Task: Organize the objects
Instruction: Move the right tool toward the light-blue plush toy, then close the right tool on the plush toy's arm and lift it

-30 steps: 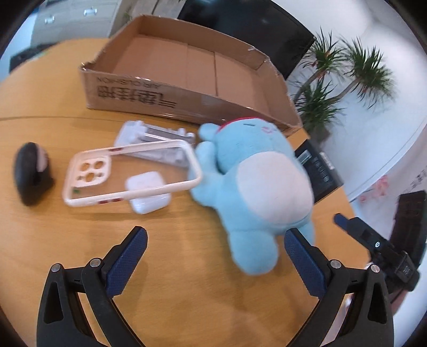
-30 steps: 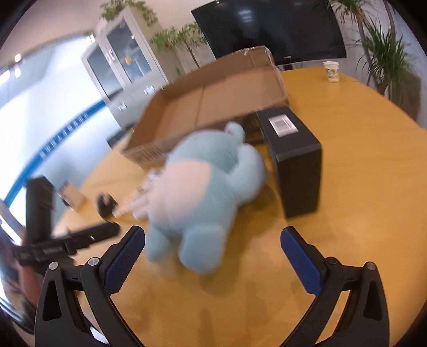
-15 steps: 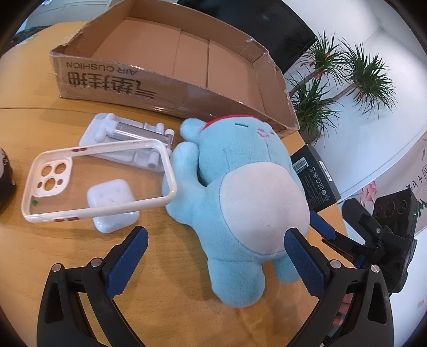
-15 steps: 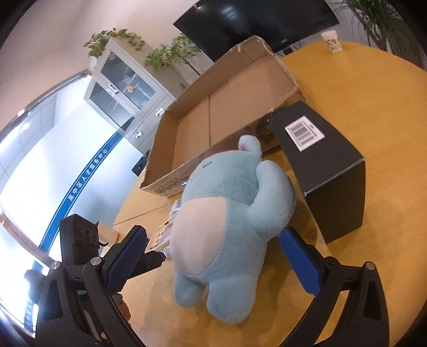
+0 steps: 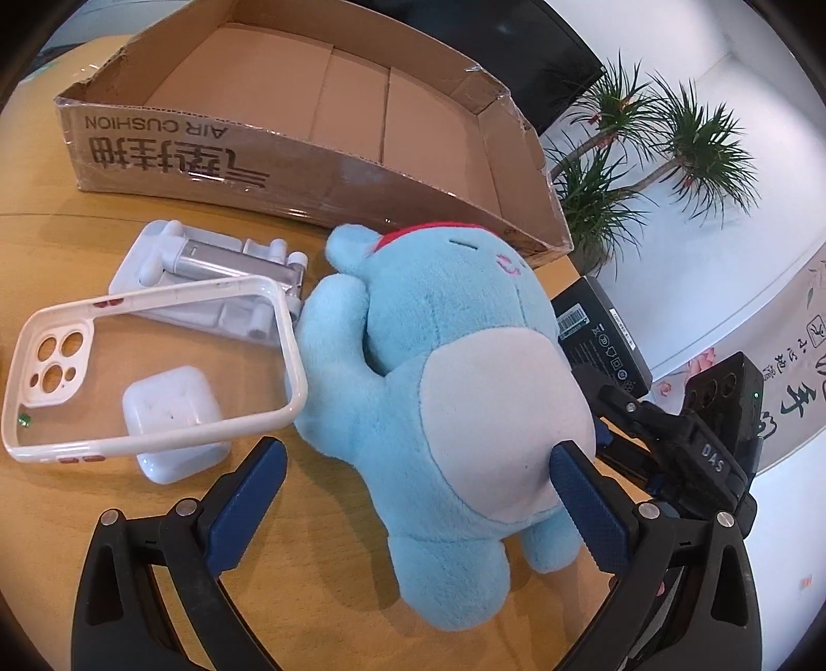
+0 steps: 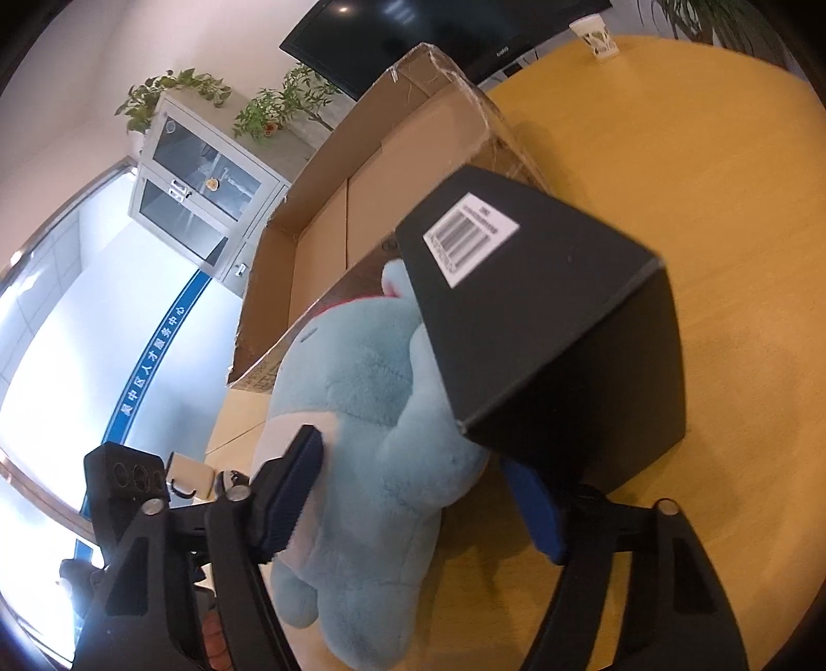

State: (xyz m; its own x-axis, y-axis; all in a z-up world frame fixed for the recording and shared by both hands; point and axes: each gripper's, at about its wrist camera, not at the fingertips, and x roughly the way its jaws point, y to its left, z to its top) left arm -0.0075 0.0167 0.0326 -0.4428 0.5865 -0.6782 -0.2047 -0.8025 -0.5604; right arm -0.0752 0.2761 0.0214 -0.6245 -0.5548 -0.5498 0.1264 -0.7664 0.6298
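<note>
A light blue plush toy with a white belly lies on its back on the wooden table, its head against the open cardboard box. My left gripper is open over the plush's legs; its right pad lies against the belly and its left pad is clear of the toy. From the other side, my right gripper straddles the plush toy with its jaws closing. One pad touches the belly, and a small gap shows at the other. A black box stands close against the plush.
Left of the plush lie a white phone case, a white earbuds case under it and a white phone stand. The cardboard box holds nothing. A paper cup stands at the table's far edge.
Both grippers have come in closer around the plush. The right gripper has rolled and its jaws have narrowed onto the toy. The black mouse has slid out of the left view.
</note>
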